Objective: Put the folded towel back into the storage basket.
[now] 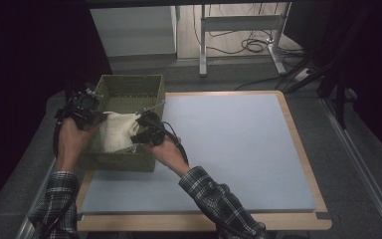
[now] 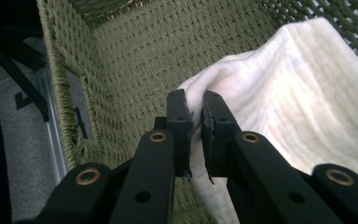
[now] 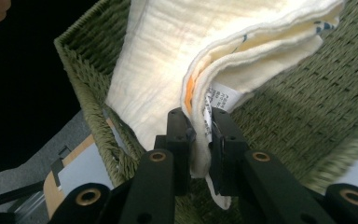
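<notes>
Folded cream cloth, slung across the green woven basket, edges pinched up.

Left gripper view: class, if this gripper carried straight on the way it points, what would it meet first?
Beyond the cream cloth it is shut on, the left gripper would probably meet the woven inside wall of the green basket first, though depth is hard to judge.

The right gripper has its two black jaws clamped on the folded edge of a cream-white, crinkled cotton cloth, just beside a small white printed care label. An orange stripe runs along the layered hem. The cloth hangs inside a green woven rectangular basket, whose rim corner stands at upper left. A light blue table mat shows below.
</notes>
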